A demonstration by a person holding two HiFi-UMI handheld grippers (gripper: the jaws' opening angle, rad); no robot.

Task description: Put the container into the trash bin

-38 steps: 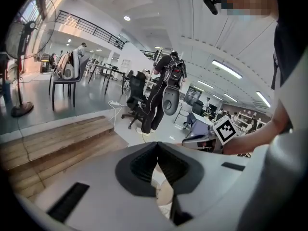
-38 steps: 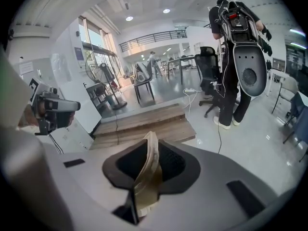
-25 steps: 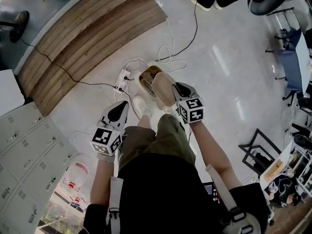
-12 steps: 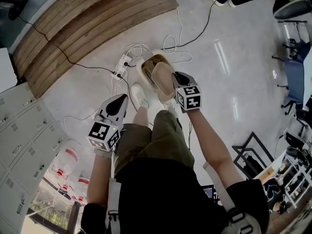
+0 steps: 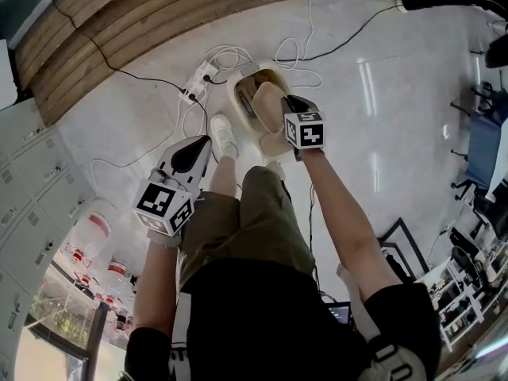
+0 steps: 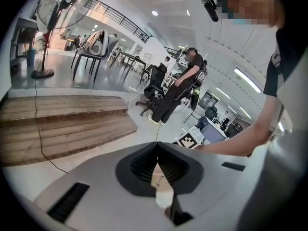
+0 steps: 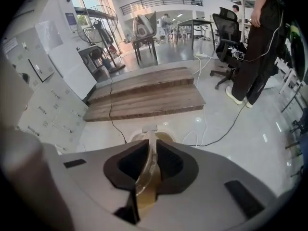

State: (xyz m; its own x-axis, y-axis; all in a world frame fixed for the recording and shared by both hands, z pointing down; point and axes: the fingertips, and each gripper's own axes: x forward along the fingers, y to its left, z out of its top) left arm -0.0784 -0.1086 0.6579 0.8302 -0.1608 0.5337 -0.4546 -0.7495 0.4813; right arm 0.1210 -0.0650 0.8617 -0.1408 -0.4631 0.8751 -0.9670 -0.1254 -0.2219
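Note:
A cream oval trash bin (image 5: 248,83) stands on the pale floor just ahead of my feet. My right gripper (image 5: 287,108) is shut on the edge of a tan, see-through plastic container (image 5: 267,108), which hangs tilted over the bin's opening. In the right gripper view the container's thin wall (image 7: 146,173) is pinched between the jaws, and the bin's rim (image 7: 166,137) shows just beyond them. My left gripper (image 5: 193,153) hovers over the floor to the left of the bin, shut with nothing in it. In the left gripper view its jaws (image 6: 157,151) meet at the tips.
White cables and a power strip (image 5: 202,75) lie on the floor beside the bin. Wooden steps (image 5: 151,14) run behind it and grey lockers (image 5: 20,197) stand at the left. My white shoe (image 5: 224,136) is next to the bin. A person (image 7: 260,37) stands by an office chair (image 7: 225,32).
Both grippers have come down. The right one has lowered the container closer over the bin's opening. The left one still holds nothing.

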